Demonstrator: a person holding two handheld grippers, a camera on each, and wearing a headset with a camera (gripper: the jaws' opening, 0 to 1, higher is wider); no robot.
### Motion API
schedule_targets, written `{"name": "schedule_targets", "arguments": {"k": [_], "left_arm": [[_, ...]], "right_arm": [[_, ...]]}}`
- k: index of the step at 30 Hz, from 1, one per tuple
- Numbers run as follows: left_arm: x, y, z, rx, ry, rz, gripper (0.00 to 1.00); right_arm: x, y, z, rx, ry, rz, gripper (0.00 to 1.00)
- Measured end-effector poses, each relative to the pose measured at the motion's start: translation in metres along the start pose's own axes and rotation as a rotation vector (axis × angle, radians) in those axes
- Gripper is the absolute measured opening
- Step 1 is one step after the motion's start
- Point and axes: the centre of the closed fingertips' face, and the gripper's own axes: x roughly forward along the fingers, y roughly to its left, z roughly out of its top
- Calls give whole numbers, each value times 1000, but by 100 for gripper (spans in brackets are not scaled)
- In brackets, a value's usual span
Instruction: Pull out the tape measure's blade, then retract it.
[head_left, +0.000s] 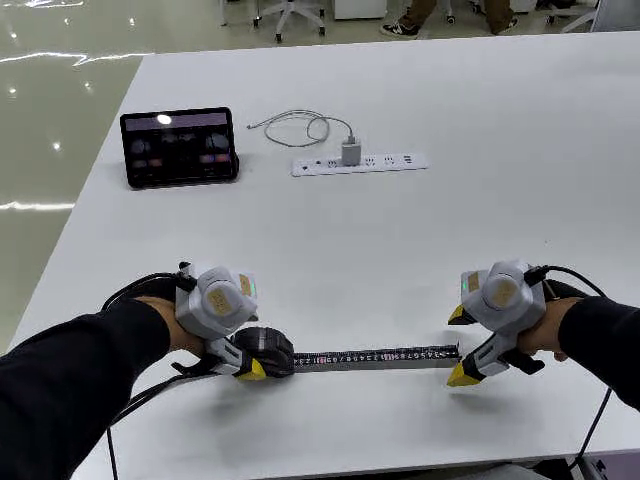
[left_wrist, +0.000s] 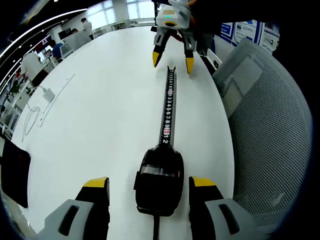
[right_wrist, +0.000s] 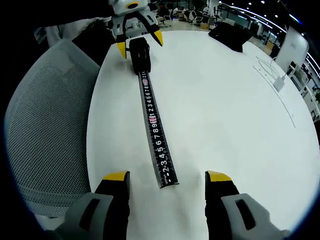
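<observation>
The tape measure (head_left: 264, 351) is lying on the white worktop (head_left: 420, 230) near its front edge, and its blade (right_wrist: 153, 125) is running flat out of the case toward the right. The left gripper (left_wrist: 149, 183) is standing with its jaws apart on both sides of the case. A small gap is showing on each side, so it is probably only keeping the case from sliding. The right gripper (head_left: 460, 347) is facing it, jaws also apart, with the blade's hook end lying between them, not pinched. Both forearms are reaching inward, low over the worktop, so the grippers are pointing at each other. I judge that the pulling is done and the retracting is next.
</observation>
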Motion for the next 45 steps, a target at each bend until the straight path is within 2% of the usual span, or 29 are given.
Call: {"name": "schedule_targets", "arguments": {"k": [1, 3, 5, 7, 10, 12, 13, 15, 17, 21, 23, 25, 27, 29, 32, 34, 38, 41, 45], "left_arm": [[-1, 1, 0, -22, -4, 2, 65], [-5, 7, -3, -62, -11, 23, 68], [-7, 9, -7, -124, -21, 38, 77], [-10, 13, -7, -145, -45, 57, 85], [-15, 19, -9, -217, -82, 84, 99], [-18, 20, -9, -241, -103, 86, 100], [-22, 24, -10, -251, -113, 116, 100], [-26, 28, -15, -284, -112, 146, 100], [-30, 26, -14, -342, -150, 140, 100], [-39, 27, -20, -404, -204, 192, 100], [-42, 24, -25, -416, -215, 214, 100], [-44, 21, -33, -416, -209, 229, 100], [-46, 14, -34, -453, -230, 210, 100], [-50, 12, -41, -466, -234, 226, 100], [-60, 10, -42, -535, -299, 250, 100], [-66, 10, -45, -542, -315, 275, 100], [-72, 2, -55, -559, -321, 295, 100], [-77, -6, -57, -564, -341, 297, 100], [-83, -13, -64, -582, -350, 318, 100]], "right_arm": [[-1, 1, 0, 18, -5, 6, 58], [-4, -2, -2, 28, -7, -12, 62], [-6, -3, -2, 41, -23, -31, 68], [-8, -3, -5, 44, -24, -38, 71], [-11, -5, -7, 74, -44, -64, 78], [-13, -6, -9, 90, -56, -76, 83], [-14, -8, -10, 103, -67, -89, 85], [-15, -10, -13, 126, -70, -107, 88], [-18, -12, -15, 133, -82, -128, 90], [-23, -9, -15, 169, -123, -154, 96], [-25, -8, -16, 183, -146, -170, 99], [-29, -6, -16, 198, -165, -187, 100], [-32, -6, -16, 210, -182, -198, 100], [-35, -4, -18, 225, -196, -208, 100], [-40, -1, -22, 240, -222, -229, 100], [-42, 0, -25, 245, -230, -241, 100], [-48, 8, -28, 300, -277, -250, 100], [-48, 15, -36, 287, -260, -257, 100], [-53, 20, -41, 315, -281, -271, 100]]}}
